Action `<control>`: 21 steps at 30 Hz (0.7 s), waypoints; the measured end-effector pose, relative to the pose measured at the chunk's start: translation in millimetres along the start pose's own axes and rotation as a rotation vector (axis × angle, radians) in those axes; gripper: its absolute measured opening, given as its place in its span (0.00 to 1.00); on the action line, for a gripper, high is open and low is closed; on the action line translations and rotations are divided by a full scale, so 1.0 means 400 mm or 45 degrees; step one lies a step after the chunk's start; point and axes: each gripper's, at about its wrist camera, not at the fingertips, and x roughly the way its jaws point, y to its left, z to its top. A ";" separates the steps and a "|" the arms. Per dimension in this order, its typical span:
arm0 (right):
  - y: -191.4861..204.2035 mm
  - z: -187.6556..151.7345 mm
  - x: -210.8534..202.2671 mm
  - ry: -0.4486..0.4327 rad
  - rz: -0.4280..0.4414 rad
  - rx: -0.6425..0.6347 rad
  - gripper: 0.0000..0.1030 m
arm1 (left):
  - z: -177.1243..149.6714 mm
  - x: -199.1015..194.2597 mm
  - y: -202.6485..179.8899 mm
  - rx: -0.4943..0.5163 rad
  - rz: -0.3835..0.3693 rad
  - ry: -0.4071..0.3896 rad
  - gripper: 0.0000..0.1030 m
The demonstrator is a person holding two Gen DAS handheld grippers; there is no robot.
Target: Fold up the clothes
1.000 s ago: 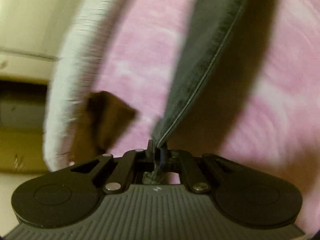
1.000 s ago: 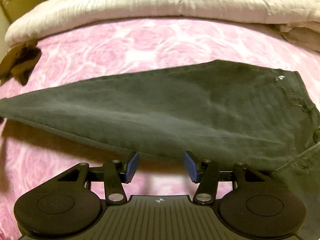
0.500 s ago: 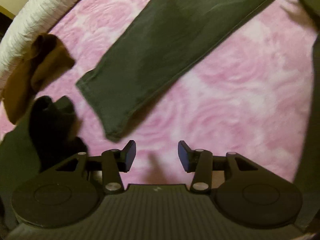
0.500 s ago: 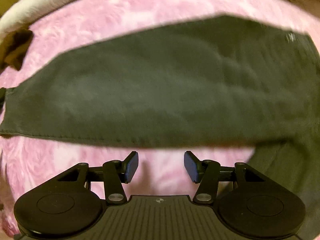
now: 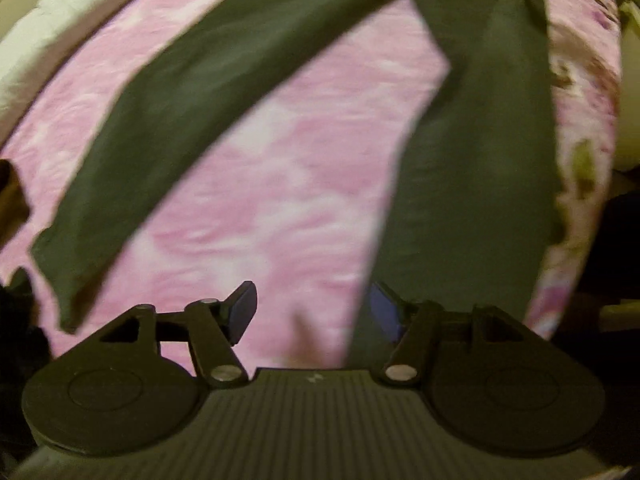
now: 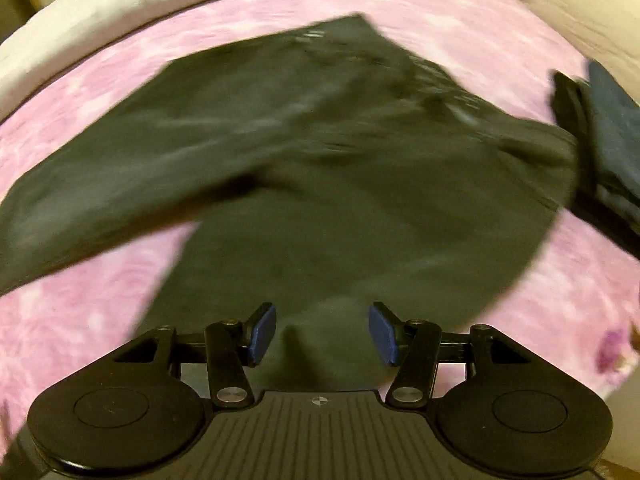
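One pair of dark grey trousers [image 6: 320, 168] is spread flat on the pink rose-patterned bedcover [image 6: 80, 320]. Two legs are counted: in the left wrist view one leg [image 5: 192, 112] is laid diagonally toward the lower left, its hem near the left edge, and the other leg [image 5: 472, 184] is run down the right side toward the camera, with a wedge of bare pink cover [image 5: 280, 200] left between them. In the right wrist view the waistband end is seen at the top, blurred.

One white quilt [image 6: 120, 12] is bunched along the far edge of the bed. One folded dark blue garment [image 6: 608, 136] is seen at the right, just beside the trousers' waist corner. In the left wrist view one brown item [image 5: 12, 196] and one black item [image 5: 20, 320] are cut off at the left edge, too little shown to be named.

The left gripper [image 5: 310, 312] is held above the cover with its blue pads [image 5: 242, 308] spread and widening; nothing is caught between them, though the right pad is seen against the near leg. The right gripper [image 6: 322, 334] is held over the trousers' fabric with its pads [image 6: 262, 334] parted to about the same gap, nothing pinched.
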 end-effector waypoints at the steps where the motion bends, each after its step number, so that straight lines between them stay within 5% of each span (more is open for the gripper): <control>1: -0.024 0.002 0.004 0.007 0.014 -0.023 0.54 | 0.007 0.004 -0.030 0.001 -0.001 0.014 0.58; 6: -0.049 0.018 0.005 -0.018 0.177 -0.250 0.54 | -0.015 0.024 -0.090 -0.126 0.070 0.131 0.58; 12: 0.172 -0.011 0.026 -0.034 0.485 -0.918 0.54 | -0.110 0.017 -0.040 -0.345 0.174 0.227 0.58; 16: 0.310 -0.051 0.054 -0.070 0.531 -1.301 0.54 | -0.219 -0.007 0.026 -0.549 0.187 0.262 0.58; 21: 0.394 -0.108 0.108 -0.028 0.500 -1.627 0.54 | -0.347 -0.012 0.070 -0.849 0.082 0.250 0.58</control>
